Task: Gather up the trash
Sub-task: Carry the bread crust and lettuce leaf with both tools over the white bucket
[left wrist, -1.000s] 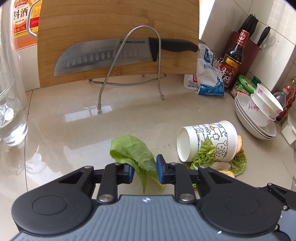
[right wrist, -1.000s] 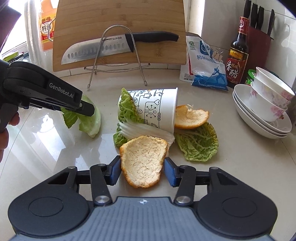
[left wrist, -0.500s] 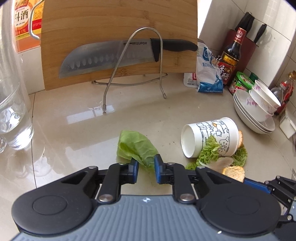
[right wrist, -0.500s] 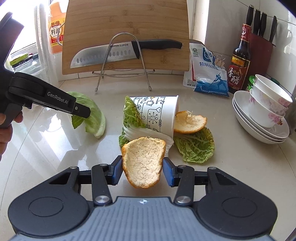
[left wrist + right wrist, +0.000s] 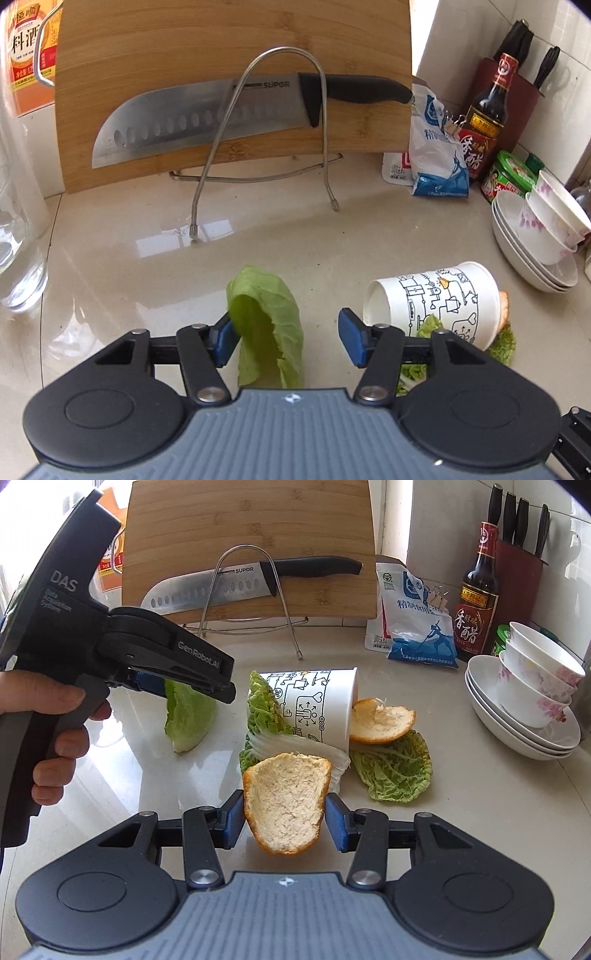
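My left gripper (image 5: 290,341) is open; a green lettuce leaf (image 5: 269,321) hangs against its left pad, its lower tip near the counter. The leaf also shows in the right wrist view (image 5: 190,714), under the left gripper (image 5: 192,686). My right gripper (image 5: 284,821) is shut on a piece of orange peel (image 5: 286,805), held above the counter. A white printed paper cup (image 5: 314,705) lies on its side on cabbage leaves (image 5: 395,771), with a second orange peel (image 5: 382,720) at its mouth. The cup also shows in the left wrist view (image 5: 432,302).
A cutting board (image 5: 236,85) with a large knife (image 5: 221,110) stands in a wire rack at the back. A salt bag (image 5: 413,627), a vinegar bottle (image 5: 476,602), a knife block (image 5: 517,554) and stacked bowls (image 5: 528,701) stand right. A water glass (image 5: 14,240) stands left.
My left gripper closed on the lettuce leaf, lifted it, then opened wide. My right gripper has risen with the orange peel in it.
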`<state>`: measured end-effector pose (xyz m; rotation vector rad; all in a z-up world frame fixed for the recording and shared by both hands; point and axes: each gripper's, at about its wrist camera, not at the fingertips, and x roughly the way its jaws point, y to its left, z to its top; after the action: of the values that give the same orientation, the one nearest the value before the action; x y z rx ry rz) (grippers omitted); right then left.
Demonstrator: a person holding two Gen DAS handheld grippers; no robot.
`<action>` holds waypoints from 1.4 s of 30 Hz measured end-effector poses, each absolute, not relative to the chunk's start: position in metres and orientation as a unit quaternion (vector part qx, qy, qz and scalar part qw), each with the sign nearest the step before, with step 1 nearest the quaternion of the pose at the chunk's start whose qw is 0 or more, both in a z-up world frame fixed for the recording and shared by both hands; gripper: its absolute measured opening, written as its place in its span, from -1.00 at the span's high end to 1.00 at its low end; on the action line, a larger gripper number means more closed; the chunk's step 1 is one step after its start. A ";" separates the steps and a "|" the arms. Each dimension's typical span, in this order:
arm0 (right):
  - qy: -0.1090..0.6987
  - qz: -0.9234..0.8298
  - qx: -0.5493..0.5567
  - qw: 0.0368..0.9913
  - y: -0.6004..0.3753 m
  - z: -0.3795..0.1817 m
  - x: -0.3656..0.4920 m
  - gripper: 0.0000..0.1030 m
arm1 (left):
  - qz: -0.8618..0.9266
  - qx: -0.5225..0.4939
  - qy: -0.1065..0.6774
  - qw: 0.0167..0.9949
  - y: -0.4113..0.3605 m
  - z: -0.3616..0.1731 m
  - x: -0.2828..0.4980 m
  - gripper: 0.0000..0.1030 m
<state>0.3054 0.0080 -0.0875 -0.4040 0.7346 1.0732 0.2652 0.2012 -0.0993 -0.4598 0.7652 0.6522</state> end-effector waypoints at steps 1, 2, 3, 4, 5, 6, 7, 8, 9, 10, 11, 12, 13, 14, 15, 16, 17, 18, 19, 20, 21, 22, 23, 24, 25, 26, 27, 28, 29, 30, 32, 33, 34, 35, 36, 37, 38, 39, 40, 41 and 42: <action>0.339 0.495 -0.186 0.778 0.007 -0.087 0.306 0.00 | 0.311 -0.215 0.363 0.851 0.200 -0.101 0.265 0.06; 0.339 0.494 -0.186 0.779 0.007 -0.087 0.307 0.00 | 0.309 -0.212 0.365 0.852 0.199 -0.102 0.264 0.18; 0.339 0.493 -0.185 0.780 0.005 -0.086 0.307 0.00 | 0.310 -0.210 0.368 0.851 0.199 -0.103 0.262 0.42; 0.338 0.492 -0.185 0.780 0.005 -0.086 0.307 0.00 | 0.310 -0.207 0.370 0.851 0.199 -0.104 0.260 0.53; 0.337 0.491 -0.186 0.781 0.004 -0.086 0.308 0.00 | 0.308 -0.206 0.369 0.852 0.199 -0.105 0.258 0.57; 0.337 0.491 -0.188 0.781 0.004 -0.086 0.308 0.00 | 0.308 -0.206 0.368 0.853 0.198 -0.105 0.255 0.71; 0.336 0.490 -0.189 0.781 0.003 -0.086 0.308 0.00 | 0.305 -0.205 0.367 0.854 0.198 -0.104 0.253 0.82; 0.337 0.490 -0.188 0.782 0.003 -0.086 0.309 0.00 | 0.301 -0.203 0.365 0.857 0.197 -0.103 0.251 0.84; 0.336 0.489 -0.188 0.783 0.002 -0.086 0.309 0.01 | 0.298 -0.195 0.367 0.859 0.196 -0.102 0.250 0.88; 0.336 0.489 -0.188 0.783 0.001 -0.086 0.310 0.01 | 0.296 -0.189 0.369 0.860 0.195 -0.101 0.248 0.89; 0.336 0.490 -0.188 0.782 0.000 -0.085 0.309 0.01 | 0.288 -0.189 0.367 0.864 0.195 -0.099 0.246 0.89; 0.334 0.490 -0.188 0.783 -0.002 -0.084 0.309 0.01 | 0.280 -0.188 0.366 0.867 0.194 -0.097 0.244 0.89; 0.334 0.490 -0.187 0.783 -0.004 -0.083 0.309 0.01 | 0.275 -0.183 0.368 0.869 0.192 -0.095 0.242 0.89; 0.334 0.492 -0.186 0.783 -0.005 -0.082 0.308 0.01 | 0.268 -0.178 0.370 0.872 0.191 -0.092 0.241 0.89; 0.333 0.493 -0.185 0.782 -0.007 -0.080 0.308 0.01 | 0.259 -0.175 0.370 0.875 0.189 -0.089 0.239 0.89; 0.333 0.493 -0.185 0.782 -0.009 -0.079 0.307 0.01 | 0.249 -0.173 0.372 0.877 0.186 -0.086 0.236 0.89; 0.333 0.495 -0.184 0.781 -0.011 -0.077 0.306 0.01 | 0.239 -0.169 0.375 0.880 0.183 -0.083 0.235 0.89; 0.332 0.496 -0.183 0.781 -0.014 -0.075 0.305 0.01 | 0.231 -0.162 0.379 0.881 0.179 -0.080 0.233 0.89; 0.332 0.496 -0.184 0.781 -0.017 -0.073 0.304 0.01 | 0.220 -0.156 0.383 0.884 0.174 -0.076 0.231 0.89; 0.331 0.496 -0.184 0.782 -0.020 -0.071 0.302 0.01 | 0.208 -0.151 0.387 0.886 0.170 -0.073 0.229 0.89; 0.330 0.496 -0.184 0.782 -0.024 -0.069 0.301 0.01 | 0.196 -0.145 0.391 0.887 0.164 -0.070 0.227 0.89; 0.331 0.496 -0.182 0.782 -0.028 -0.067 0.299 0.01 | 0.183 -0.137 0.397 0.889 0.158 -0.067 0.225 0.89; 0.332 0.495 -0.180 0.783 -0.032 -0.066 0.298 0.01 | 0.171 -0.132 0.402 0.890 0.152 -0.065 0.223 0.89; 0.334 0.495 -0.178 0.782 -0.037 -0.064 0.297 0.01 | 0.158 -0.126 0.407 0.891 0.146 -0.062 0.221 0.89; 0.335 0.495 -0.174 0.783 -0.044 -0.062 0.294 0.01 | 0.145 -0.120 0.412 0.892 0.139 -0.060 0.219 0.89; 0.335 0.493 -0.172 0.784 -0.049 -0.060 0.293 0.01 | 0.132 -0.114 0.416 0.893 0.132 -0.058 0.218 0.89; 0.335 0.490 -0.172 0.786 -0.054 -0.058 0.291 0.01 | 0.121 -0.108 0.420 0.893 0.125 -0.057 0.217 0.89; 0.335 0.488 -0.170 0.788 -0.062 -0.056 0.289 0.01 | 0.107 -0.101 0.424 0.894 0.116 -0.055 0.214 0.89; 0.336 0.486 -0.168 0.790 -0.068 -0.055 0.287 0.01 | 0.095 -0.095 0.427 0.894 0.107 -0.053 0.213 0.89; 0.337 0.481 -0.166 0.792 -0.075 -0.054 0.285 0.01 | 0.082 -0.089 0.430 0.895 0.099 -0.052 0.212 0.89; 0.340 0.474 -0.162 0.796 -0.090 -0.052 0.281 0.01 | 0.057 -0.079 0.434 0.895 0.082 -0.050 0.210 0.89; 0.342 0.468 -0.158 0.799 -0.099 -0.051 0.279 0.01 | 0.045 -0.073 0.436 0.896 0.073 -0.048 0.210 0.89; 0.344 0.463 -0.156 0.802 -0.106 -0.050 0.277 0.01 | 0.032 -0.069 0.438 0.896 0.064 -0.048 0.210 0.89; 0.347 0.456 -0.153 0.805 -0.116 -0.050 0.275 0.01 | 0.021 -0.067 0.440 0.895 0.056 -0.047 0.211 0.89; 0.348 0.449 -0.151 0.809 -0.124 -0.049 0.272 0.01 | 0.008 -0.063 0.440 0.896 0.047 -0.046 0.211 0.89; 0.350 0.441 -0.150 0.813 -0.134 -0.049 0.270 0.01 | -0.005 -0.058 0.441 0.896 0.037 -0.046 0.212 0.89; 0.352 0.432 -0.149 0.817 -0.143 -0.049 0.268 0.01 | -0.018 -0.052 0.441 0.896 0.026 -0.046 0.213 0.89; 0.355 0.424 -0.146 0.820 -0.151 -0.048 0.266 0.01 | -0.030 -0.049 0.442 0.895 0.016 -0.045 0.214 0.89; 0.357 0.416 -0.143 0.824 -0.161 -0.048 0.264 0.01 | -0.043 -0.046 0.442 0.895 0.007 -0.046 0.215 0.89; 0.360 0.405 -0.140 0.828 -0.170 -0.049 0.261 0.01 | -0.055 -0.041 0.442 0.894 -0.003 -0.046 0.217 0.89; 0.364 0.393 -0.137 0.833 -0.182 -0.050 0.259 0.01 | -0.066 -0.036 0.441 0.894 -0.012 -0.046 0.219 0.89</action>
<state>0.2588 -0.1817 -0.0498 -0.2912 0.7706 0.8332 0.2186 -0.0118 -0.0458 -0.0736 0.9154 -0.1368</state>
